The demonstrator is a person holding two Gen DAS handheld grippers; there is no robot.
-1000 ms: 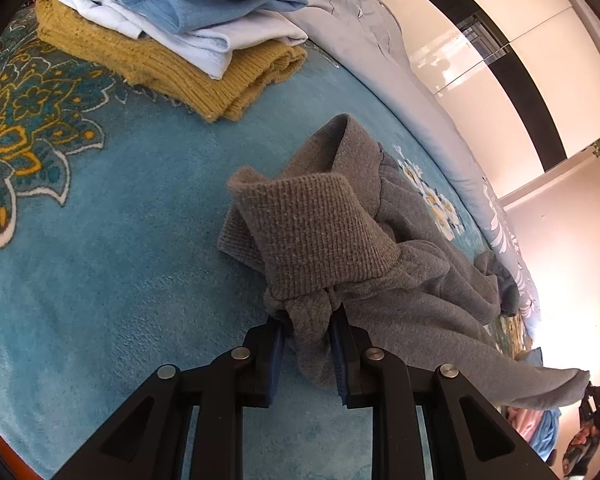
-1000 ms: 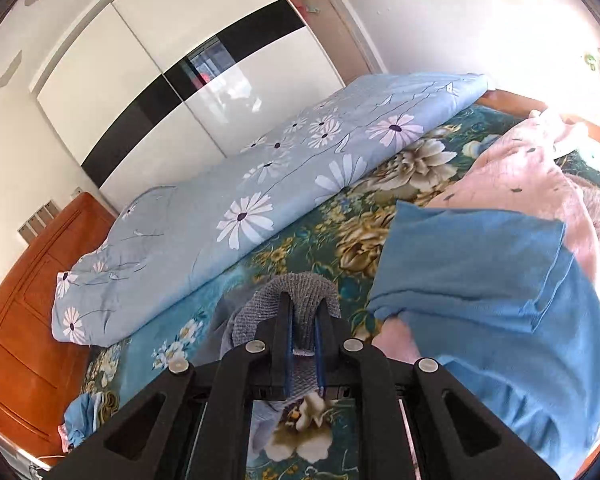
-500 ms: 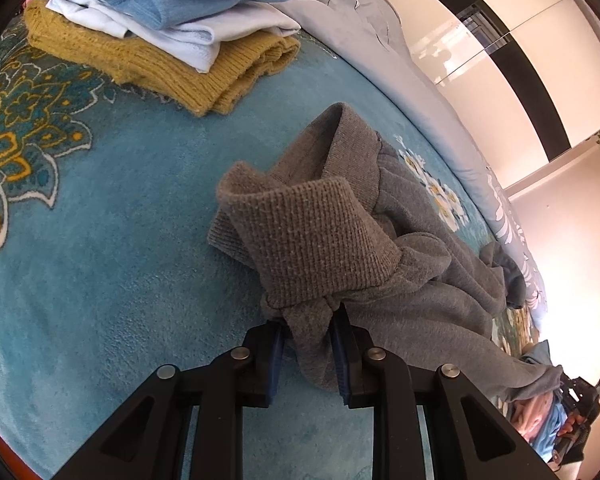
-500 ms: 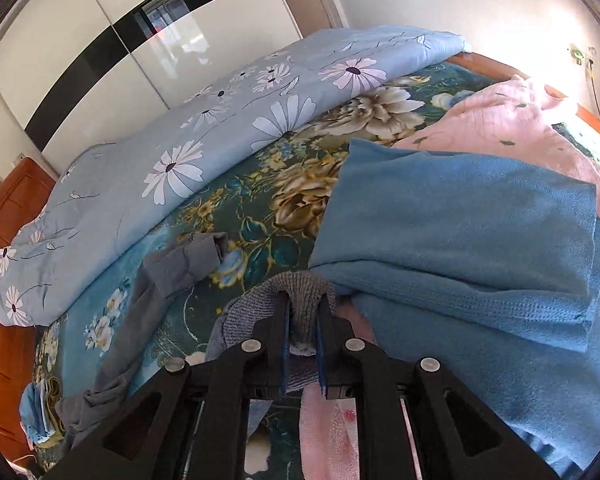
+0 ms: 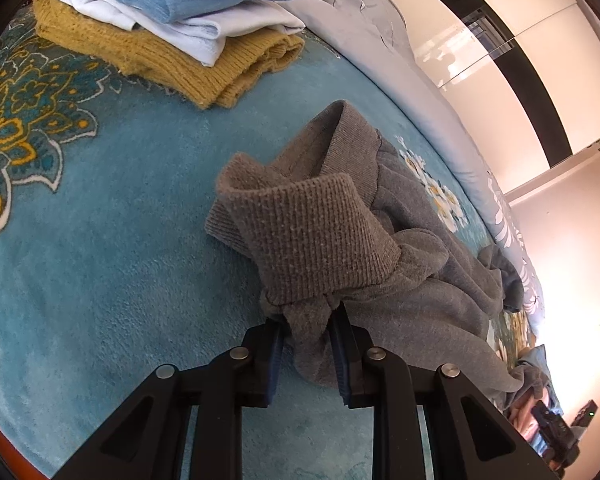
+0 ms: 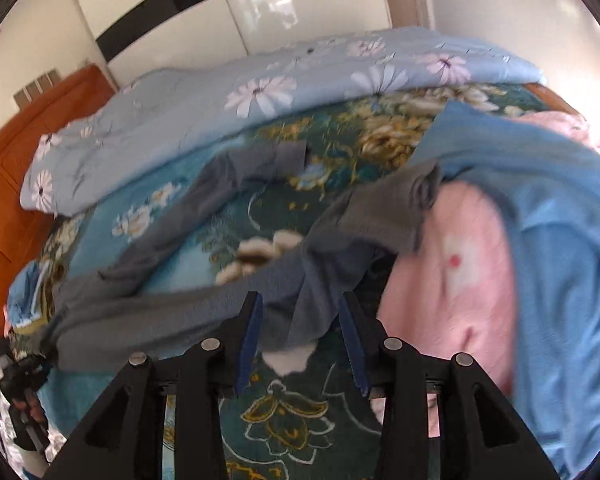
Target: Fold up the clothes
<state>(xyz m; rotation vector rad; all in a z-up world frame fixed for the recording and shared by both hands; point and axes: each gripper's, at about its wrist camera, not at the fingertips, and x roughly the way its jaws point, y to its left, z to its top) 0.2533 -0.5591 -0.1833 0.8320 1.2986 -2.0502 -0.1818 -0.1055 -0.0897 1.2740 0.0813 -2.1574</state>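
Note:
A grey sweatshirt lies stretched across the teal floral bedspread. My left gripper is shut on bunched fabric just below its ribbed cuff. In the right wrist view the grey sweatshirt runs from lower left to a cuff end resting against the pink cloth. My right gripper hangs low over it and its jaws are opening. Grey fabric lies between the blue pads, which stand apart from it.
A stack of folded clothes, mustard knit under white and blue, sits at the far left. A daisy-print duvet runs along the far side. Blue and pink garments are piled at the right. Wardrobe doors stand behind.
My right gripper dropped toward the bed and its jaws spread, letting the grey cuff go; the cuff now lies on the bed. The left gripper kept its hold and stayed put.

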